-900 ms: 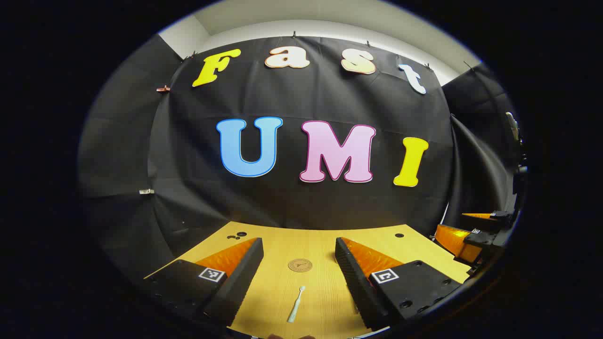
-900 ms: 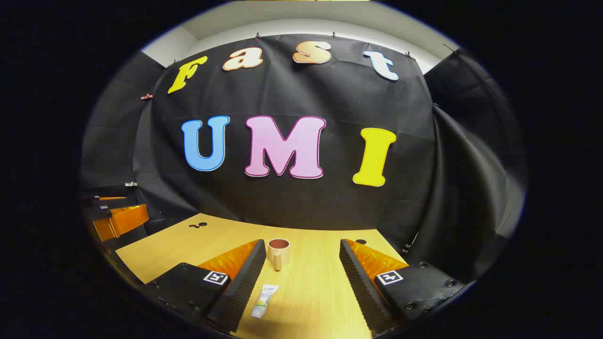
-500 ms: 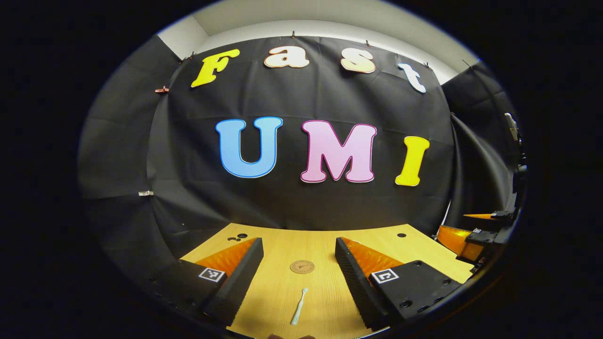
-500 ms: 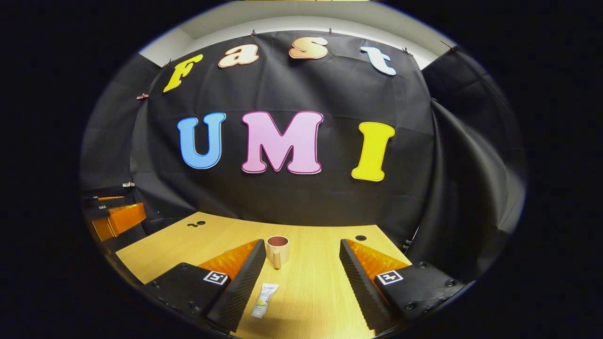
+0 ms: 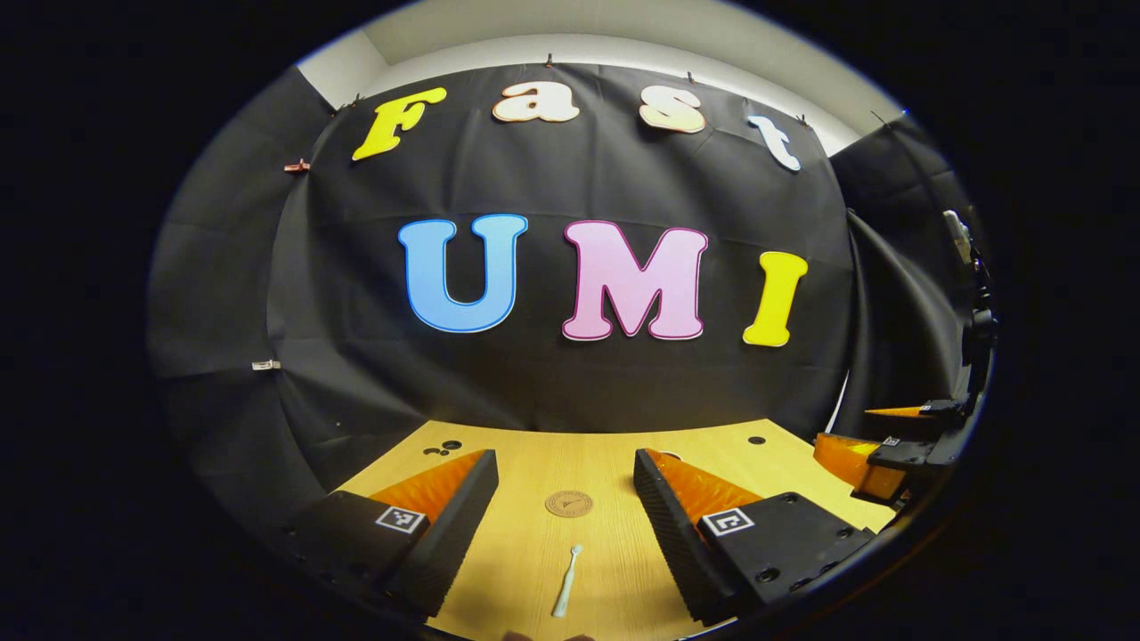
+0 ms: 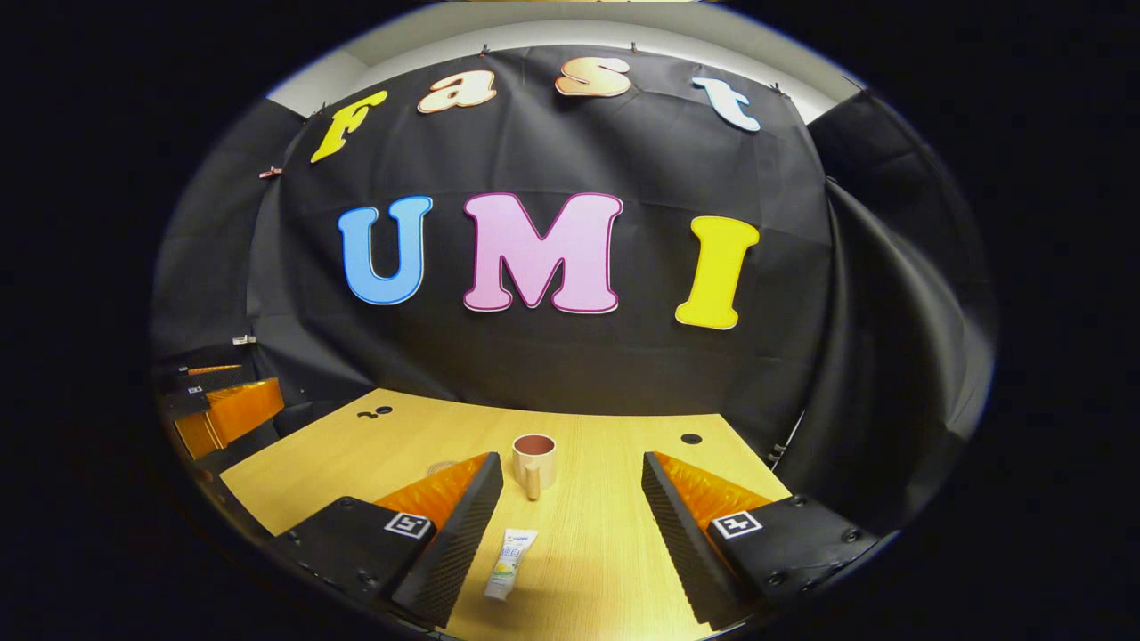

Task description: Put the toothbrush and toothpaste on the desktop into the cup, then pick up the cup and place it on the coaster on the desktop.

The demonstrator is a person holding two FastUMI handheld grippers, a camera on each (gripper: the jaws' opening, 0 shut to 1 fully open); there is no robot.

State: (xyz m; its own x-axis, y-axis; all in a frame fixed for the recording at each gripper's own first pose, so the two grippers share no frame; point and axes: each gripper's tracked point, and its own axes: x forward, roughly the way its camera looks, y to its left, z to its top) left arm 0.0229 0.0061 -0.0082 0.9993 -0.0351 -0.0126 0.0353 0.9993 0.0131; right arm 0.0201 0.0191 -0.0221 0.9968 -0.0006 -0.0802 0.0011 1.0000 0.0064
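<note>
In the left gripper view, a pale toothbrush (image 5: 565, 580) lies on the wooden desktop (image 5: 534, 552) between the fingers of my left gripper (image 5: 565, 476), which is open and above it. A round brown coaster (image 5: 569, 504) sits just beyond the brush. In the right gripper view, a white toothpaste tube (image 6: 509, 563) lies near the left finger of my right gripper (image 6: 572, 472), which is open and empty. A tan cup (image 6: 534, 463) with a dark inside stands upright farther off, handle toward me. The coaster's edge (image 6: 441, 466) peeks out behind the left finger.
Cable holes mark the desktop at the far left (image 5: 443, 447) and far right (image 5: 756, 441). The right gripper (image 5: 877, 454) appears at the right edge of the left gripper view, and the left gripper (image 6: 223, 411) at the left edge of the right gripper view. Black cloth closes in the desk's back and sides.
Both grippers tilted or rose slightly: the toothbrush, cup and toothpaste slid a little in their views. Both stay open and hold nothing.
</note>
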